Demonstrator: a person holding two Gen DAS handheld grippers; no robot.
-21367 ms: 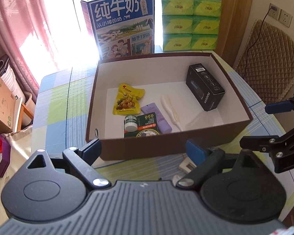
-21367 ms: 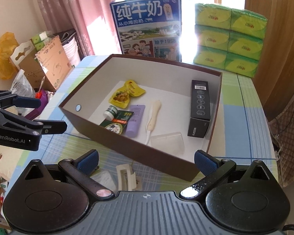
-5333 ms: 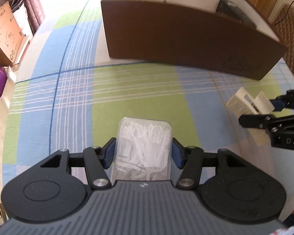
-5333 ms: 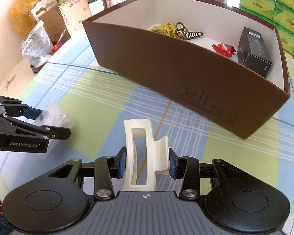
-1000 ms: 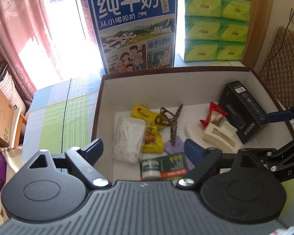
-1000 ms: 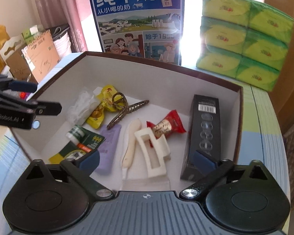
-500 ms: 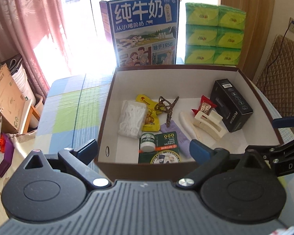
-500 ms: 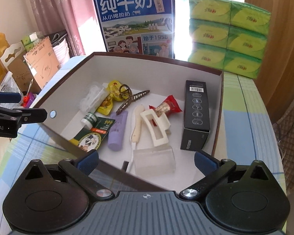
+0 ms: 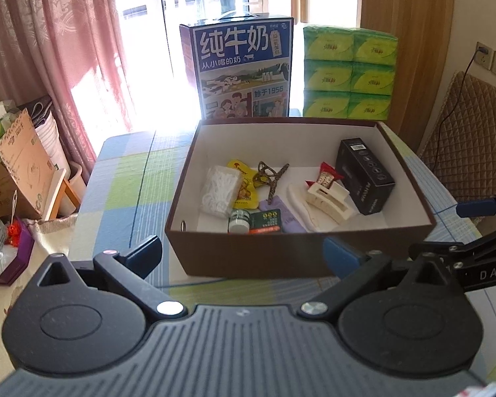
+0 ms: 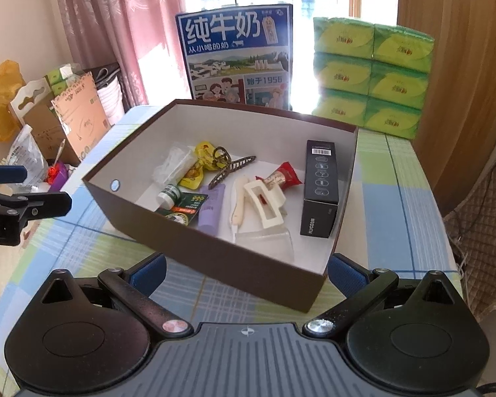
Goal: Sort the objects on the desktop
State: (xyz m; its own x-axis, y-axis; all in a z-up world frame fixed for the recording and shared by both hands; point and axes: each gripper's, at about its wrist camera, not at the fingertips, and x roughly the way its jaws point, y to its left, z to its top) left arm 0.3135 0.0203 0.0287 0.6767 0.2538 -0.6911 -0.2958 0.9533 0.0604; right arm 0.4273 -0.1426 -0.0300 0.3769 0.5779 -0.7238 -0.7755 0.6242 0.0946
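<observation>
Hanging back from the brown box [image 9: 301, 254] near the table's [image 9: 122, 185] far edge, both empty: left gripper [image 9: 244, 253] just opened wide, right gripper [image 10: 246, 271] spread too. Newly lying inside: cotton swab pack [image 9: 220, 190] by the left wall, white hair clip [image 10: 264, 203] mid-floor. Probably sorted, nothing visibly left outside.

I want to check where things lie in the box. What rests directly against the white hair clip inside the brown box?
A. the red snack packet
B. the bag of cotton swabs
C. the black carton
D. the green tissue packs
A: the red snack packet lies partly under the white hair clip, touching it, while the black carton stands apart to one side in the brown box.
</observation>
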